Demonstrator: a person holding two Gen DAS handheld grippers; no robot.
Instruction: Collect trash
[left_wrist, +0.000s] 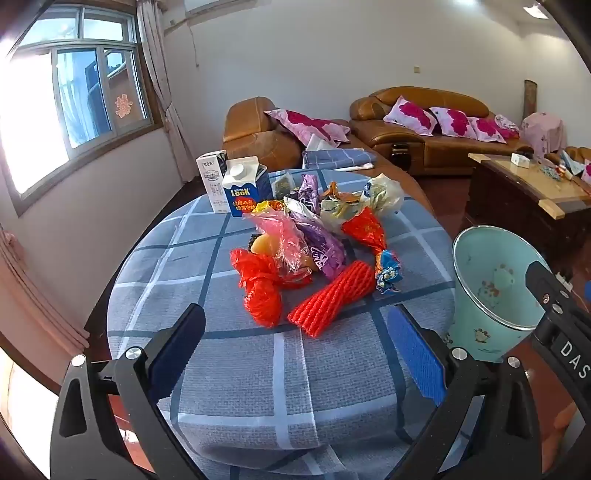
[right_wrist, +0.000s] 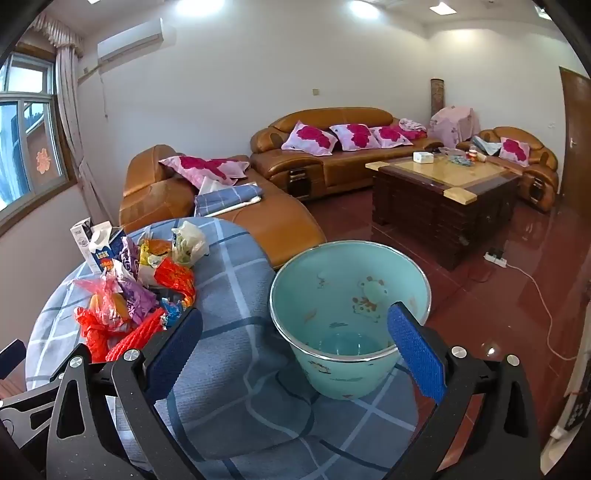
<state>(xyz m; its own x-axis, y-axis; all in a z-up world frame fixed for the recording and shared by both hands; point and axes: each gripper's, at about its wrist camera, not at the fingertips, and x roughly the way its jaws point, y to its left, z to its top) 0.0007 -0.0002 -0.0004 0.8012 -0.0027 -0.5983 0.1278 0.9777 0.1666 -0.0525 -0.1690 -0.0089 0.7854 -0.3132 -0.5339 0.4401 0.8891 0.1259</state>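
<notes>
Left claw (left_wrist: 295, 350): apart, empty, angled down over bare cloth at the near rim of the surface (left_wrist: 240, 387). Right claw (right_wrist: 295, 350): apart, empty, aimed at the bin (right_wrist: 351, 295), near wall of the bin between the blue pads but not touched.

Bin: upright, nothing visible inside, standing at the right edge of the surface.

Trash (left_wrist: 314, 243): heaped past the left claw, mid-surface, well left of the bin. Nearest pieces: red foam net (left_wrist: 332, 299) and red bag (left_wrist: 258, 291), side by side. Behind them: pink bag, purple wrappers, red wrapper, then two cartons (left_wrist: 240, 188) upright at the far rim.

Step judged: first pick, none yet made. Advised: take the foam net first, lying free at the heap's near edge; close across its short width; lift clear before crossing right to the bin. Thin film likely to drag neighbours; pinch low and bunched.

Edges: surface round, cloth draped over the rim; bin close to the drop, so no shoving. Open cloth between heap and bin adequate for transit. Beyond: sofa, floor.
</notes>
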